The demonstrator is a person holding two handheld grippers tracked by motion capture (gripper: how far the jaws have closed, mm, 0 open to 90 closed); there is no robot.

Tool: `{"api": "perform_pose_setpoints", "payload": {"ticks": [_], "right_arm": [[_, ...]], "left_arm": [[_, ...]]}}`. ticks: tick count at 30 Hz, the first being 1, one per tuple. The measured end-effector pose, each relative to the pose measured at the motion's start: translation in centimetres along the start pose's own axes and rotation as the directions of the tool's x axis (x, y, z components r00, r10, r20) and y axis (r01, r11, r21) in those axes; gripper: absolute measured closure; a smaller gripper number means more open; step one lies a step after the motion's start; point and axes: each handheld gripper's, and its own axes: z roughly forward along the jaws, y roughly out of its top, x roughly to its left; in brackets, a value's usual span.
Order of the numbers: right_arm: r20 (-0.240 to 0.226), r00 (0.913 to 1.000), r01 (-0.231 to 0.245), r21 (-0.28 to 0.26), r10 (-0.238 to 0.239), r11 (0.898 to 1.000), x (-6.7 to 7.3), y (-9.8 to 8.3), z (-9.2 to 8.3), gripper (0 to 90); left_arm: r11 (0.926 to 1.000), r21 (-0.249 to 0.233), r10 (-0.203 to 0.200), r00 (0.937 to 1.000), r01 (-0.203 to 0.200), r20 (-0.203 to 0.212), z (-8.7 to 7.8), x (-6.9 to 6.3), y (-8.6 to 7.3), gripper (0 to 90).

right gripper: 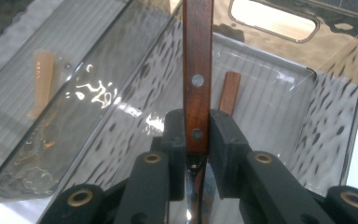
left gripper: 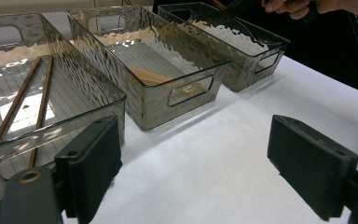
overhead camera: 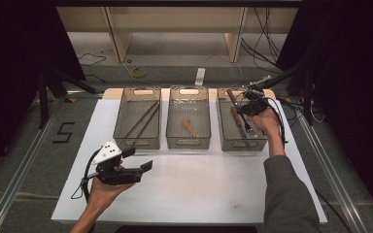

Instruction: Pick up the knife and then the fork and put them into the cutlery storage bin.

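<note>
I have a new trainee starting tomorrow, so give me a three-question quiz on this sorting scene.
1. True or false: the right gripper is shut on a wooden-handled utensil.
2. Which bin holds the two chopsticks? A) left bin B) middle bin C) right bin
3. Fill in: the left gripper has its jaws ____ above the white table.

Key: 1 true; 2 A; 3 open, with nothing between them.
</note>
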Motion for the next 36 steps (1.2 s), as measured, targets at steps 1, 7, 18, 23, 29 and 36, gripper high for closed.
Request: {"api": "perform_pose_setpoints", "payload": {"ticks": [1,7,18,23,29,36], "right_arm": [[0.003,1.0,-0.001,-0.002,0.001,1.0,-0.1,-0.1,0.1,77.7],[0.007,1.0,-0.003,0.0,0.003,1.0,-0.1,0.0,0.5,77.6],[0.015,0.9998,-0.013,0.053,0.012,0.999,0.4,0.1,1.0,52.9],[0.004,1.0,-0.006,0.04,0.006,0.999,0.6,0.0,0.5,48.8],[-0.022,0.9996,0.016,-0.004,-0.016,1.0,1.3,-0.3,-0.6,47.4],[-0.029,0.9982,0.051,-0.026,-0.052,0.998,2.4,-1.0,-1.2,41.5]], "left_arm": [[1.0,0.0,0.0,1.0,0.0,0.0,0.0,0.0,0.0,16.8],[1.0,0.0,0.001,1.0,-0.001,-0.001,0.0,0.0,0.0,16.8],[1.0,0.001,0.002,1.0,-0.002,0.0,0.0,0.0,0.0,16.8],[1.0,0.001,0.001,1.0,-0.001,-0.001,0.0,-0.1,0.0,16.8],[1.0,0.001,0.002,1.0,-0.002,0.0,0.0,0.0,0.0,16.8],[1.0,0.002,0.0,1.0,0.0,-0.001,0.0,0.0,0.0,16.8]]}}
